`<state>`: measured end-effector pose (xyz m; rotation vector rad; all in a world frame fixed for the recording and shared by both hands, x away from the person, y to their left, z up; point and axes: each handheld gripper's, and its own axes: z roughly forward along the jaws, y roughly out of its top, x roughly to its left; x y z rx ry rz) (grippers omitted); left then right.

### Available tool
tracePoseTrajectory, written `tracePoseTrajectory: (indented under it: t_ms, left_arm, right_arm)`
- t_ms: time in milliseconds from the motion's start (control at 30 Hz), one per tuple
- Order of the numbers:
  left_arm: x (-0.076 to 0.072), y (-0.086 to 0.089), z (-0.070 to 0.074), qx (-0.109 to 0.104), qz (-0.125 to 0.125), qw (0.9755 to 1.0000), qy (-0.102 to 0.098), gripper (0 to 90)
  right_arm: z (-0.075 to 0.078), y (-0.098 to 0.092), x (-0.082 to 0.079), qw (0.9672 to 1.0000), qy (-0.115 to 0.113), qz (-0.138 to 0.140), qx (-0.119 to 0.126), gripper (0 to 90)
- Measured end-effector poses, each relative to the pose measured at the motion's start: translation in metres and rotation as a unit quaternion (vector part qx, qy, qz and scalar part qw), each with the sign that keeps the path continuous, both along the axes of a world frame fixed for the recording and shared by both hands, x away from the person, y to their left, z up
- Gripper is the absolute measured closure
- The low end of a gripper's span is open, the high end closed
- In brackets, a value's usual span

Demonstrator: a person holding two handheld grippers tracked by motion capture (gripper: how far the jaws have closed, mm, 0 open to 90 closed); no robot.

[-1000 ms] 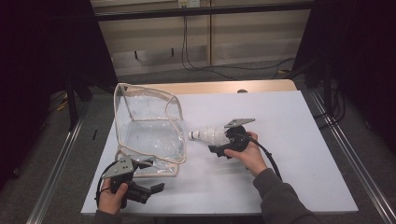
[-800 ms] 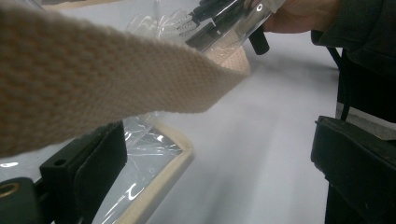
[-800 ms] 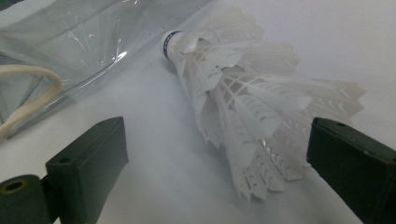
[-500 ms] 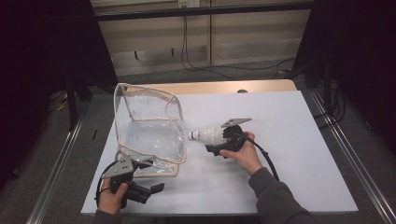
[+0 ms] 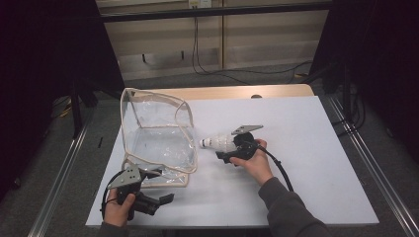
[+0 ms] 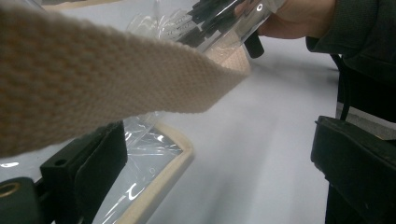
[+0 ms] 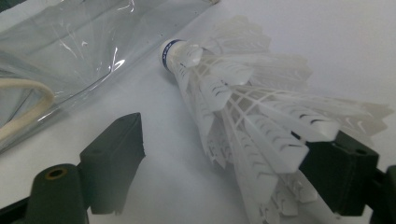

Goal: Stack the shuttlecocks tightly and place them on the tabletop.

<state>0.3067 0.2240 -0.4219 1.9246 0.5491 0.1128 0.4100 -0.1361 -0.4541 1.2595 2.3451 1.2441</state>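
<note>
The right tongs (image 5: 225,148), jaws just closing around the shuttlecock (image 5: 217,143), point at the clear bag (image 5: 155,133); the left tongs (image 5: 160,185) stand open at the tabletop's (image 5: 306,148) near left corner.

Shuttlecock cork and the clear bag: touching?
Apart. In the right gripper view, bare white table shows between the shuttlecock cork and the clear bag; the high view agrees.

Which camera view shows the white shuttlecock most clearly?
The right gripper view shows the shuttlecock best: close up, with its cork tip, blue band and feathers sharp, between the right gripper's jaws. The high view shows it small, cork toward the clear bag. In the left gripper view I cannot make it out.
</note>
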Motion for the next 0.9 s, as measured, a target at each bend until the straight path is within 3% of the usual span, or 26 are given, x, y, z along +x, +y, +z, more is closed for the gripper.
tracePoseTrajectory:
  t_ms: [433, 767, 900]
  left_arm:
    - [0.0, 0.0, 0.0, -0.001, -0.002, 1.0, 0.001, 3.7]
    - [0.001, 0.0, 0.0, -0.003, -0.001, 1.0, 0.001, 3.7]
    - [0.001, 0.0, 0.0, -0.002, -0.001, 1.0, 0.001, 3.7]
  right_arm:
    - [-0.001, 0.007, 0.003, 0.9999, -0.014, -0.006, -0.004, 37.5]
    - [-0.002, 0.011, 0.004, 0.9997, -0.022, -0.001, -0.01, 45.4]
    - [-0.002, 0.014, 0.005, 0.9996, -0.024, 0.002, -0.018, 44.6]
